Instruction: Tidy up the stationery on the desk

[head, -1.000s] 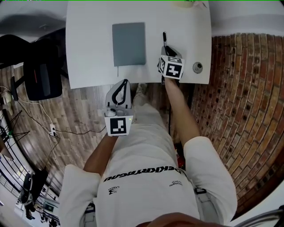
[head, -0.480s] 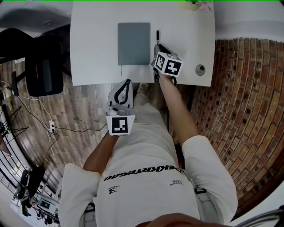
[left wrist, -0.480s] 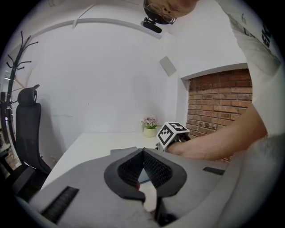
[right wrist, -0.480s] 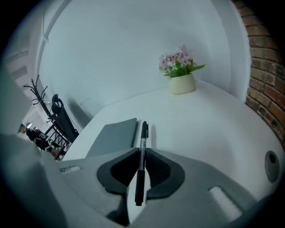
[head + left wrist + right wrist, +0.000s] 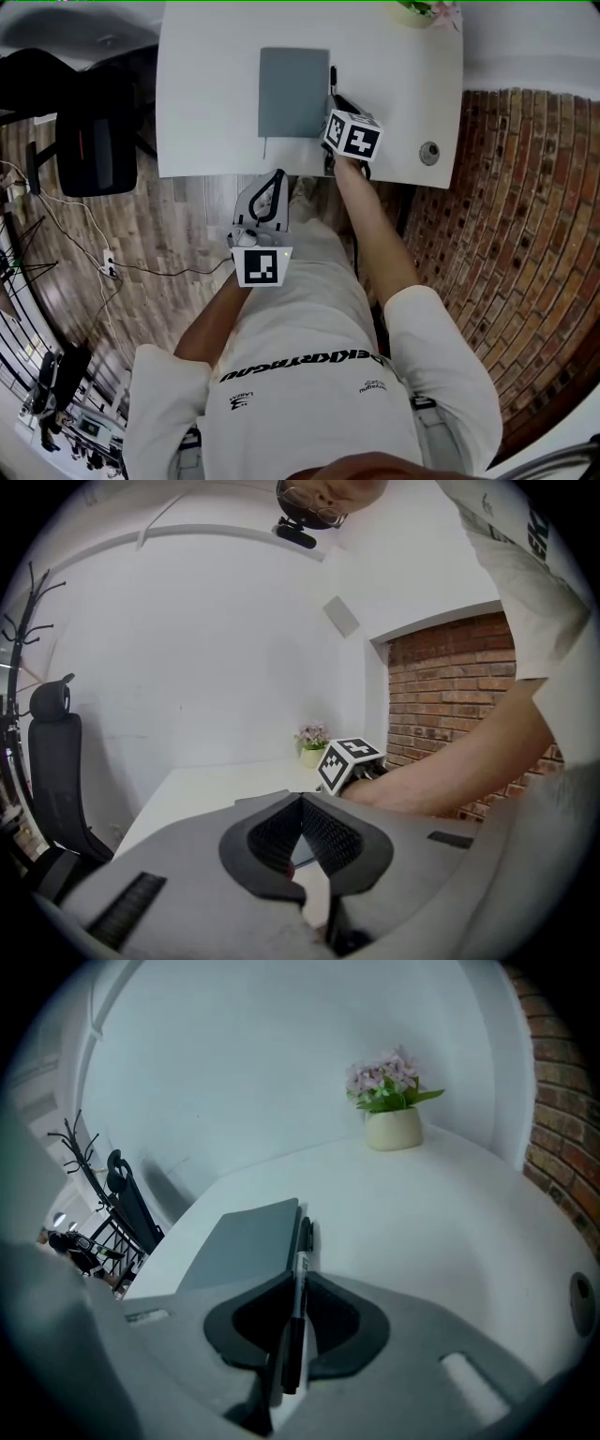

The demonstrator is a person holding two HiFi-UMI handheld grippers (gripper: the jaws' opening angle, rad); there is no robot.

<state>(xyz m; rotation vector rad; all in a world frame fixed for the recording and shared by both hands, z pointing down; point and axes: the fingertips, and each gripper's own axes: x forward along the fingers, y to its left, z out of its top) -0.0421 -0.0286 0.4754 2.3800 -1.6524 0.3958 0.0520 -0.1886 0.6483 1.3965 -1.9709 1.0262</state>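
A grey notebook [image 5: 293, 92] lies flat on the white desk [image 5: 206, 94]. My right gripper [image 5: 334, 105] is shut on a black pen [image 5: 332, 80], whose tip points away along the notebook's right edge. In the right gripper view the pen [image 5: 303, 1241] runs straight out between the jaws, right next to the notebook [image 5: 244, 1241]; whether it touches the desk I cannot tell. My left gripper [image 5: 277, 176] is shut on nothing and hangs in front of the desk's near edge, above the person's lap. From the left gripper view its jaws [image 5: 302, 803] meet, and the right gripper's marker cube [image 5: 349, 761] shows beyond.
A small pot of pink flowers [image 5: 392, 1127] stands at the desk's far right. A round cable grommet [image 5: 429, 151] sits near the right front corner. A black office chair [image 5: 89, 141] stands left of the desk, and a brick wall [image 5: 506, 187] borders the right.
My right gripper has carried the pen leftwards, from well right of the notebook to right beside its edge. The left gripper has stayed where it was.
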